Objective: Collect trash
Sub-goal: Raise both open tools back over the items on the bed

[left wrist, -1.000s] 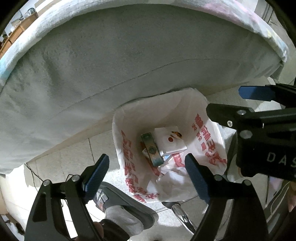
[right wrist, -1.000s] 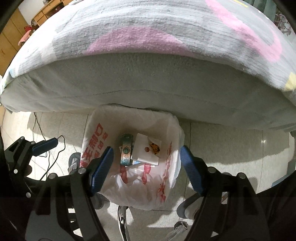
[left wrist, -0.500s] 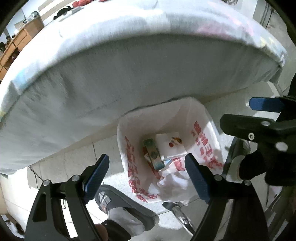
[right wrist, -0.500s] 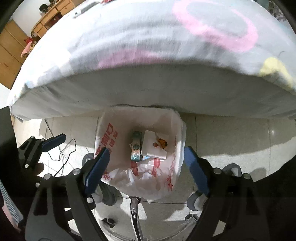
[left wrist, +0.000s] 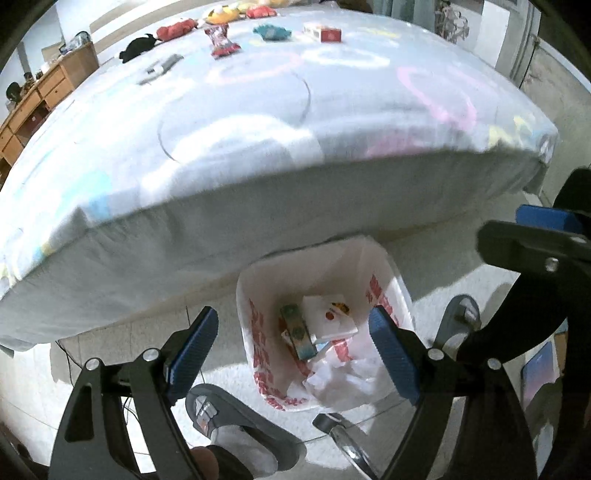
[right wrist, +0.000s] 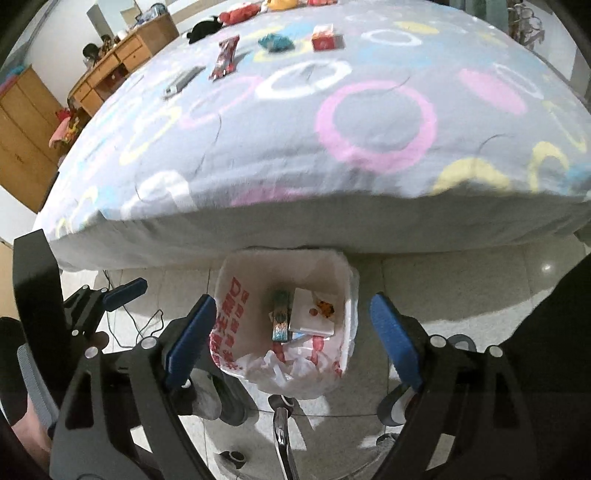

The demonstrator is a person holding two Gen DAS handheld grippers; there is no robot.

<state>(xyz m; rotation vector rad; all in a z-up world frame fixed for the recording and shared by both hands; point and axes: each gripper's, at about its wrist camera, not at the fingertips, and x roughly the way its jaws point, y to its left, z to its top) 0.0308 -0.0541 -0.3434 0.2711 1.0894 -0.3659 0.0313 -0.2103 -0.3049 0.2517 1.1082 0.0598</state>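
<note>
A white trash bag with red print (left wrist: 380,295) (right wrist: 229,306) stands open on the floor at the foot of the bed; it holds a white box and a green wrapper. My left gripper (left wrist: 291,343) and my right gripper (right wrist: 291,332) are both open and empty, held high above the bag. On the far part of the bed lie a red snack wrapper (right wrist: 225,59) (left wrist: 221,42), a teal crumpled wrapper (right wrist: 275,41) (left wrist: 271,31), a red-and-white box (right wrist: 327,38) (left wrist: 323,34) and a grey flat item (right wrist: 183,81) (left wrist: 159,68).
The bed with the ring-patterned cover (right wrist: 369,122) fills the upper view. A wooden dresser (right wrist: 122,55) stands at the far left. Plush toys (right wrist: 240,14) lie at the bed's head. A slippered foot (left wrist: 229,421) and a cable (right wrist: 144,325) are on the tiled floor.
Both grippers have risen and tilted up from the bag. The bed top and the items on it have come into view. The bag looks smaller.
</note>
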